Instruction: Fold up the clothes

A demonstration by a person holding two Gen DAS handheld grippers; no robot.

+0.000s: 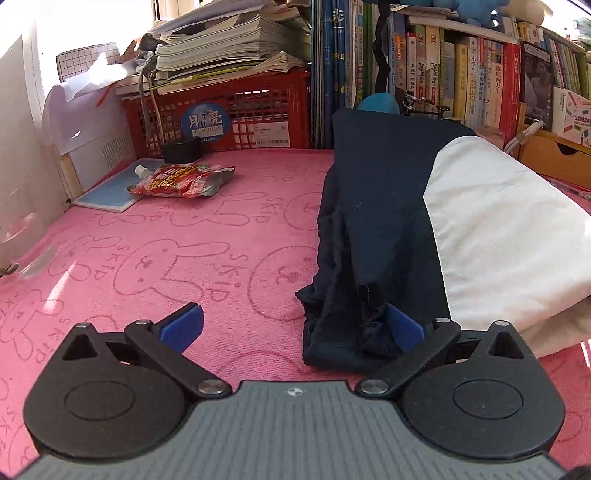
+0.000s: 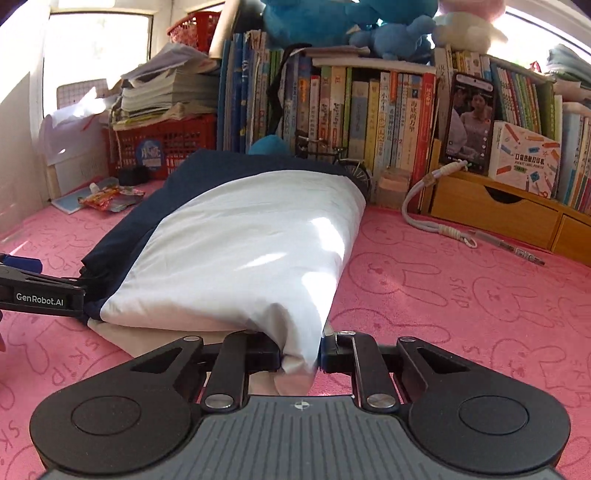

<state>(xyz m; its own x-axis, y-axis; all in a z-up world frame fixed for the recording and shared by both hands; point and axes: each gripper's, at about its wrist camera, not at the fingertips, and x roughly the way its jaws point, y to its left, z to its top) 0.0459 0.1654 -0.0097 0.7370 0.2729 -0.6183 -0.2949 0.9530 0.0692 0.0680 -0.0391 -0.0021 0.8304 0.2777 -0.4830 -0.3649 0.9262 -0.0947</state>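
— Far ahead-left of the claw?
— Red plastic lattice crate (image 1: 236,110), topped by a stack of papers and magazines (image 1: 225,48); crumpled red snack pouch (image 1: 181,181) lying on a pale blue notebook (image 1: 107,192).
— Underneath everything?
— Pink bunny-print towel cloth (image 1: 184,258).
— Ahead-right?
— Row of upright colourful books (image 2: 369,110), tiny black model bicycle (image 2: 332,155), wooden drawer box (image 2: 491,210), white cord (image 2: 436,218), blue plush toys (image 2: 351,22) up top.

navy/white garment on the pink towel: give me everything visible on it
The garment is thin woven-looking cloth, navy on its left part, white on its right, lying lengthwise and already folded narrow on the pink bunny-print towel. Its near navy edge is bunched and wrinkled. The right tool is shut on the near white corner; the left tool is open, its right pad against the bunched navy hem.
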